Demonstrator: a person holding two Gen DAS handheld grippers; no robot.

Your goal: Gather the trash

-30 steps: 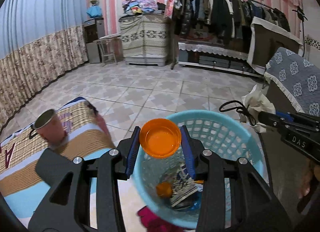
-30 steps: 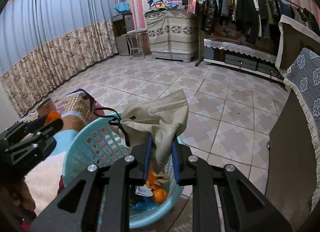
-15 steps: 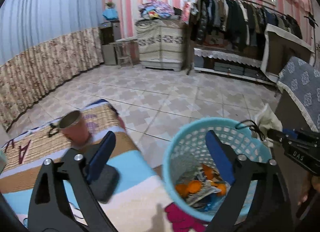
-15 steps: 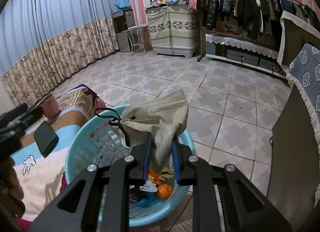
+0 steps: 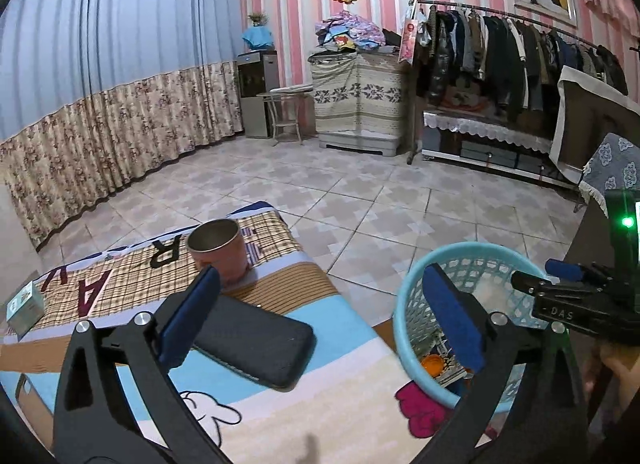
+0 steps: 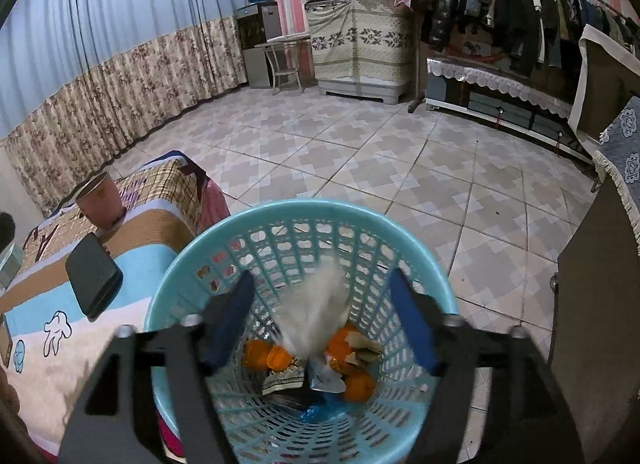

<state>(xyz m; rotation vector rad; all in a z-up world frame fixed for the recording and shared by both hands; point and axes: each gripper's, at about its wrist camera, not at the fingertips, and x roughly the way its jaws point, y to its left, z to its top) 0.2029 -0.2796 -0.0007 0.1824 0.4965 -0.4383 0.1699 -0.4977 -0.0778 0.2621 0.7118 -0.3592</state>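
Note:
A light blue plastic basket (image 6: 404, 248) stands on the floor beside the bed; it also shows in the left wrist view (image 5: 412, 296). Inside lie orange peels (image 6: 264, 356), wrappers and a blue bag. A beige face mask (image 6: 316, 304), blurred, is dropping into the basket between my right fingers. My right gripper (image 6: 320, 324) is open right above the basket. My left gripper (image 5: 320, 316) is open and empty, above the bed's edge to the left of the basket.
On the patterned bed cover (image 5: 120, 276) stand a pink metal cup (image 5: 218, 248), a black phone-like slab (image 5: 256, 340) and a small box (image 5: 24, 306). A dark cabinet (image 6: 600, 304) stands right of the basket. Tiled floor stretches beyond, with a clothes rack (image 5: 500, 47) at the back.
My left gripper opened, dropped the orange lid into the basket and swung left over the bed. My right gripper opened and let go of the face mask, which is falling into the basket.

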